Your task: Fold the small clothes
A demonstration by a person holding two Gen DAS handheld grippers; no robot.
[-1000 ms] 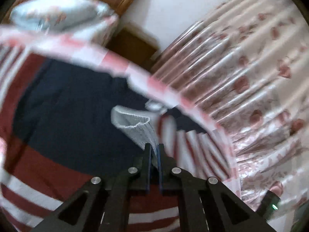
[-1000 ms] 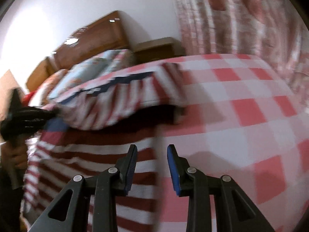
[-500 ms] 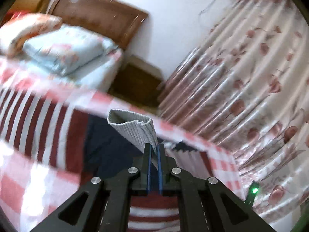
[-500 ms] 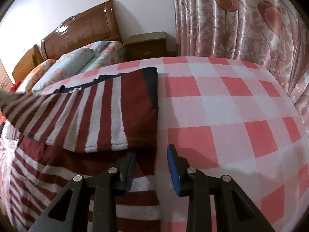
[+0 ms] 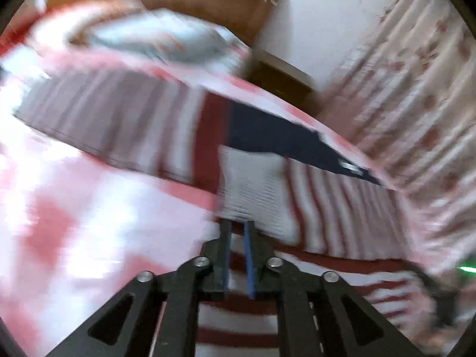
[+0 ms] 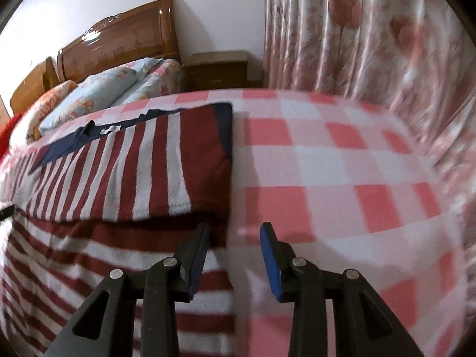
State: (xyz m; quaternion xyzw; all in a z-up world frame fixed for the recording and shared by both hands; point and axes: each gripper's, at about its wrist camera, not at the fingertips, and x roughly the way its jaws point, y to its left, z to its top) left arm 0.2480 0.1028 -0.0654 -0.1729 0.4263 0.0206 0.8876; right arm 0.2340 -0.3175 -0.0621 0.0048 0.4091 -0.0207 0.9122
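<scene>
A red-and-white striped sweater with a navy shoulder part (image 6: 142, 163) lies on the bed, one sleeve folded across its body. In the left wrist view the sweater (image 5: 342, 208) is blurred; its grey ribbed cuff (image 5: 255, 190) lies just ahead of my left gripper (image 5: 237, 226), whose jaws stand slightly apart with a thin gap, the cuff no longer between them. My right gripper (image 6: 235, 232) is open and empty, low over the sweater's right edge where it meets the checked cover.
The bed has a pink-and-white checked cover (image 6: 342, 160). Pillows (image 6: 98, 89) and a wooden headboard (image 6: 125, 41) are at the far end, a wooden nightstand (image 6: 217, 68) beside them. Floral curtains (image 6: 372, 38) hang close along the right side.
My left gripper has swung down and left, laid the sleeve across the sweater and let go of the grey cuff. My right gripper has stayed open and shifted slightly.
</scene>
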